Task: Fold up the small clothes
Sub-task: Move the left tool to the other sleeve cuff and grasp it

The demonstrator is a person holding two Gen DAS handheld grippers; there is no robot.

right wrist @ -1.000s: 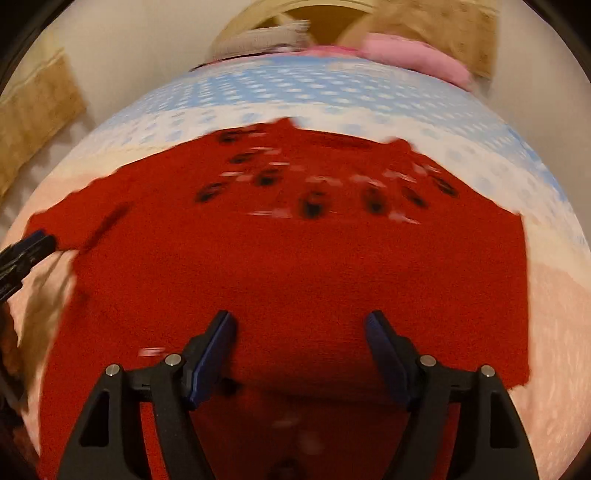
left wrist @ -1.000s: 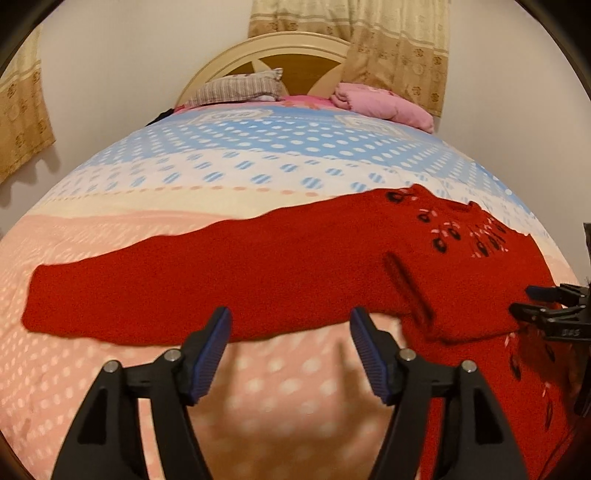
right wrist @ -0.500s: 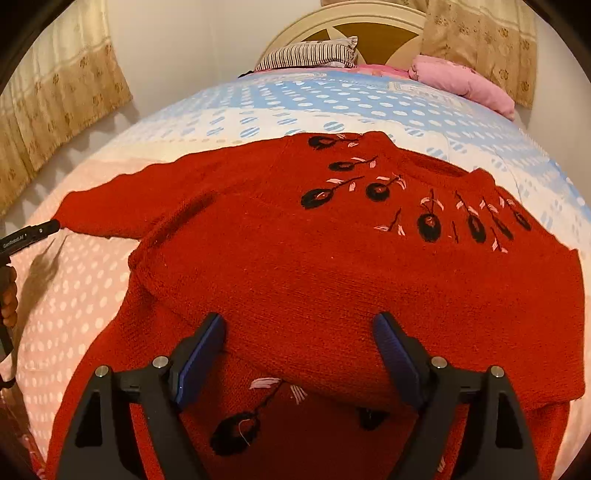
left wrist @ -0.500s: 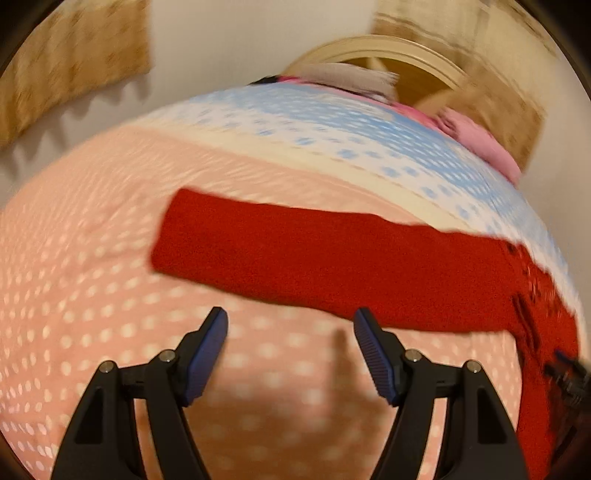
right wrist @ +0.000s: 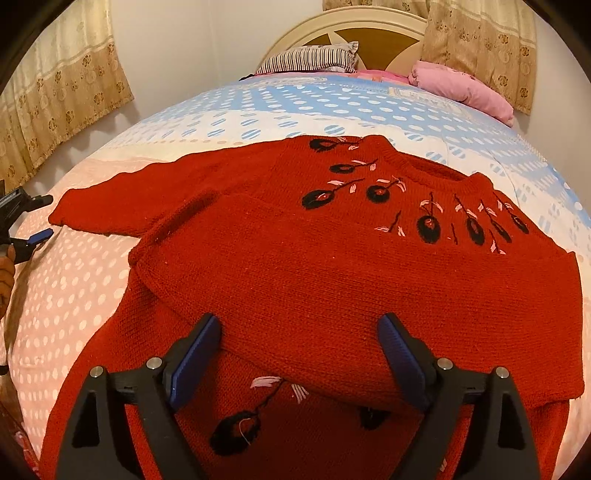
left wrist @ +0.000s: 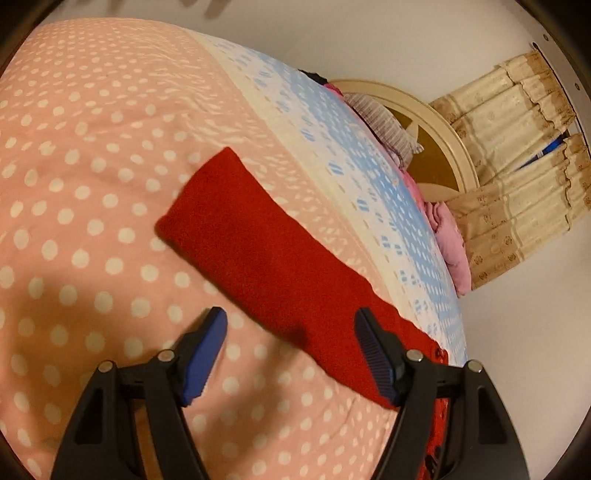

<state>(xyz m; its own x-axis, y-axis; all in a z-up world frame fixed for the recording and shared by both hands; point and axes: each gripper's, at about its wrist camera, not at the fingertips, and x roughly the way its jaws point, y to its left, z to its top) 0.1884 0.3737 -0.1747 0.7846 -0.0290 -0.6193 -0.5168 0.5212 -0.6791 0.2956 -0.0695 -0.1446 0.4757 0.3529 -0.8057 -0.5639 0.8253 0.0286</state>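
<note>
A red knit sweater [right wrist: 332, 273] with black and pink flower embroidery lies on the bed. Its right sleeve is folded across the chest. Its left sleeve [right wrist: 155, 192] stretches out flat to the left. My right gripper [right wrist: 299, 354] is open and empty, just above the folded sleeve. My left gripper [left wrist: 291, 354] is open and empty over the outstretched sleeve [left wrist: 266, 254], near its middle, with the cuff ahead of it. The left gripper also shows in the right wrist view [right wrist: 26, 229] at the far left, by the cuff.
The bedspread [left wrist: 85, 184] is pink with white dots near me and blue dotted [right wrist: 332, 107] further up. A striped pillow [right wrist: 306, 57] and a pink pillow [right wrist: 461, 88] lie by the headboard [right wrist: 351, 29]. Curtains [right wrist: 59, 85] hang at both sides.
My left gripper has swung left along the outstretched sleeve and tilted. My right gripper has pulled back slightly and steadied over the folded sleeve. Both stay open.
</note>
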